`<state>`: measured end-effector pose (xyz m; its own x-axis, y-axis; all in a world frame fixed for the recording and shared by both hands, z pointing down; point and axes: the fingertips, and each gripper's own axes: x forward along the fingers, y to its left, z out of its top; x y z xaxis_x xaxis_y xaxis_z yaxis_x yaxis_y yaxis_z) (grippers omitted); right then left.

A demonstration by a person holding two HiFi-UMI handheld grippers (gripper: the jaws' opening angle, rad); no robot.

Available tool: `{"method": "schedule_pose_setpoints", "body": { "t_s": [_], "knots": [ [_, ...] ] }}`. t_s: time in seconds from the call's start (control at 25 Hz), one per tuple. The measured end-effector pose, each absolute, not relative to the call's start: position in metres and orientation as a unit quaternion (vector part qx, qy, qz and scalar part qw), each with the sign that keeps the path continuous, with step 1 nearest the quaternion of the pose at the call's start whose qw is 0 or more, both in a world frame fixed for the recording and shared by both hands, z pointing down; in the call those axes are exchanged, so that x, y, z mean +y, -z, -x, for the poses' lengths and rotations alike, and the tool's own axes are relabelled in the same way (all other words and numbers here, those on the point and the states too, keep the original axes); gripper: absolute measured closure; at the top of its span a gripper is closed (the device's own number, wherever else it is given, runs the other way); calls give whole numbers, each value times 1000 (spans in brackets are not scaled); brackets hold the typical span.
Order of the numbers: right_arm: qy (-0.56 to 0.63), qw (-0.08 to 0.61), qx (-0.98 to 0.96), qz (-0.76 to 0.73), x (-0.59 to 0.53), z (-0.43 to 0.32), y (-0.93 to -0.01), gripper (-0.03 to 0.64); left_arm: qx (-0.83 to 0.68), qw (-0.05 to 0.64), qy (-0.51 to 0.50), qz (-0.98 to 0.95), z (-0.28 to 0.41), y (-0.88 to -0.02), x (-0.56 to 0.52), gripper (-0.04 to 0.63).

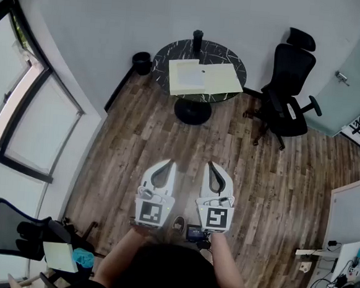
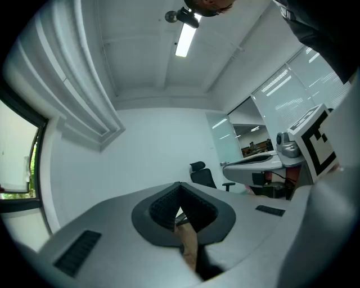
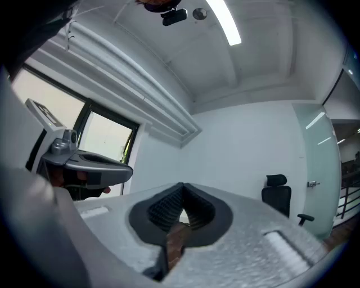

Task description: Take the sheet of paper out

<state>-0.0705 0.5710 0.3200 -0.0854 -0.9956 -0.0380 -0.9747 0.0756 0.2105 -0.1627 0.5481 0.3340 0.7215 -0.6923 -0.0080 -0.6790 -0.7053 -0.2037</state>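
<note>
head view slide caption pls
Left gripper and right gripper shut, empty, over wood floor; paper lies on the round table ahead.

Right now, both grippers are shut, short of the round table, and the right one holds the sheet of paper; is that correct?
Not quite. The right gripper holds nothing: the right gripper view shows its jaws together, empty. The sheet of paper lies on the round table. The left gripper is shut too, both short of the table.

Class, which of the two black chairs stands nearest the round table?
The chair just right of the table; the other chair stands far off beside the window.
</note>
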Motion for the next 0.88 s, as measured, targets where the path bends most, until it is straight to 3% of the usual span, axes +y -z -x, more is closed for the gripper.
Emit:
{"method": "schedule_pose_setpoints", "body": {
  "t_s": [0.36,0.88],
  "knots": [
    [102,105,-749,-646,485,69,-339,618,374,81,37,923,147,-348,450,601],
    [89,106,-724,-676,315,54,-322,618,348,75,6,934,145,-335,278,601]
  ]
}}
